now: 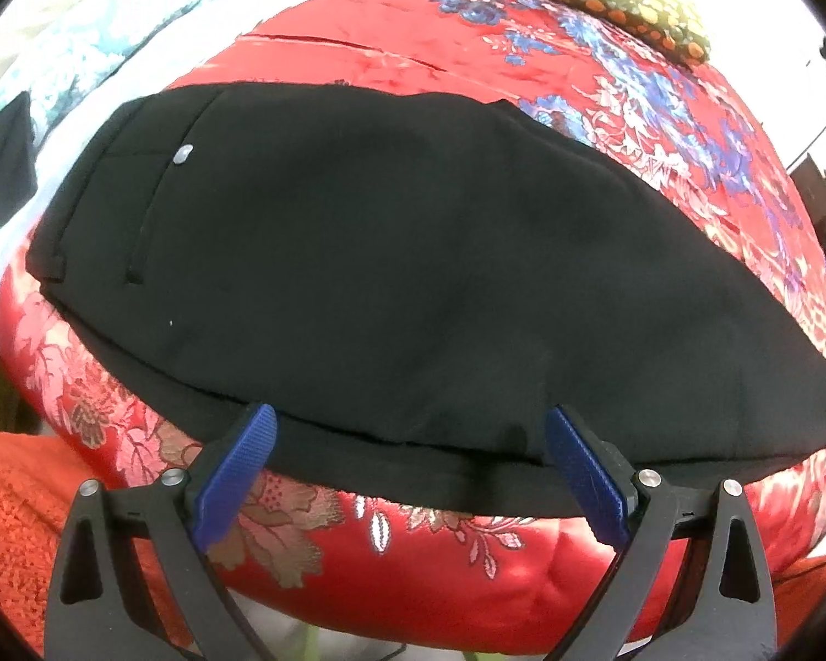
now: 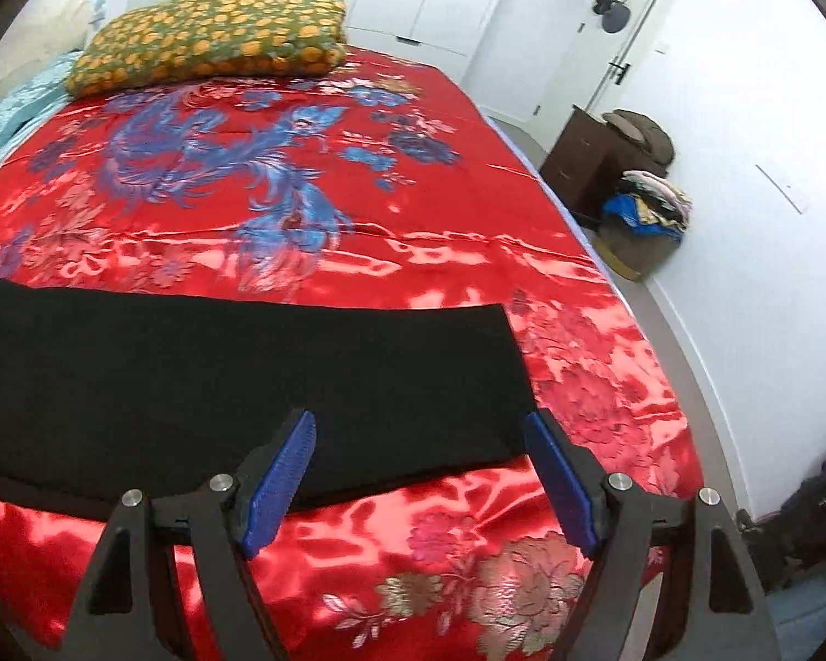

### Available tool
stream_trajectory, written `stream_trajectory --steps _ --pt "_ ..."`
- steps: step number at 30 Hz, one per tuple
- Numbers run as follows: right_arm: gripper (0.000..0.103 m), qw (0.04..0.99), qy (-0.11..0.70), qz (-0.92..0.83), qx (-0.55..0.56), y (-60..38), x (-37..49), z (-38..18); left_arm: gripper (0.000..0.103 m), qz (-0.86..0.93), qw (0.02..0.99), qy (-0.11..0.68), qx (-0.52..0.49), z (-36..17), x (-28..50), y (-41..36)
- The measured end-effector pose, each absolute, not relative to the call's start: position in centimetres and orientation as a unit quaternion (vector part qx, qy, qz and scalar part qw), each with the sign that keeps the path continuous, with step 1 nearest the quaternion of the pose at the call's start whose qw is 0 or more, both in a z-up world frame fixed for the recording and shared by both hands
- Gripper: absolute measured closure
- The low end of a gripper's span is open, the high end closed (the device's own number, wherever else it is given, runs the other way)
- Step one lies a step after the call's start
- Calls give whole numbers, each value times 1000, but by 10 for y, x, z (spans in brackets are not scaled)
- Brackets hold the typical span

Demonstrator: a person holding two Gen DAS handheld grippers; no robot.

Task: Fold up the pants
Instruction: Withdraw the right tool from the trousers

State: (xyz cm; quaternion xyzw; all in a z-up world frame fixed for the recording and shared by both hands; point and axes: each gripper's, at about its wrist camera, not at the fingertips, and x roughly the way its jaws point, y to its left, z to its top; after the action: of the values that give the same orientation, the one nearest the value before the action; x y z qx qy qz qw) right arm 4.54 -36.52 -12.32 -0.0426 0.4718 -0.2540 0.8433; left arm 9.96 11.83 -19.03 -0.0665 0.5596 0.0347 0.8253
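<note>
Both claws, left claw (image 1: 410,465) and right claw (image 2: 418,473), hang spread apart, gripping nothing, at the bed's near edge where the pants (image 1: 358,275) lie flat, legs stacked. Slick satin bedspread (image 2: 358,253) (super shiny) could let layers slide if only the top one gets pinched.

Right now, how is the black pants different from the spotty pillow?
The pants are plain black; the pillow is green with orange dots. The pants lie flat near the grippers; the pillow sits puffy at the far end. Both rest on the red bedspread.
</note>
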Motion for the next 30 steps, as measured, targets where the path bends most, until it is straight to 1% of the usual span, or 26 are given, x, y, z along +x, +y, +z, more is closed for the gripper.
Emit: stream_trajectory --steps 11,16,21,23,30 --pt "24 817 471 -330 -37 -404 31 -121 4 33 834 549 -30 -186 99 108" --pt "19 806 460 -371 -31 -423 21 -114 4 35 837 545 -24 -184 100 107" --pt "18 797 445 -408 -24 -441 8 -100 4 31 839 542 -17 -182 100 101" --pt "16 794 438 -421 -21 -449 3 -93 4 28 841 541 -12 -181 101 98" --pt "3 782 414 -465 -24 -475 -17 -67 4 20 843 538 4 -180 103 88"
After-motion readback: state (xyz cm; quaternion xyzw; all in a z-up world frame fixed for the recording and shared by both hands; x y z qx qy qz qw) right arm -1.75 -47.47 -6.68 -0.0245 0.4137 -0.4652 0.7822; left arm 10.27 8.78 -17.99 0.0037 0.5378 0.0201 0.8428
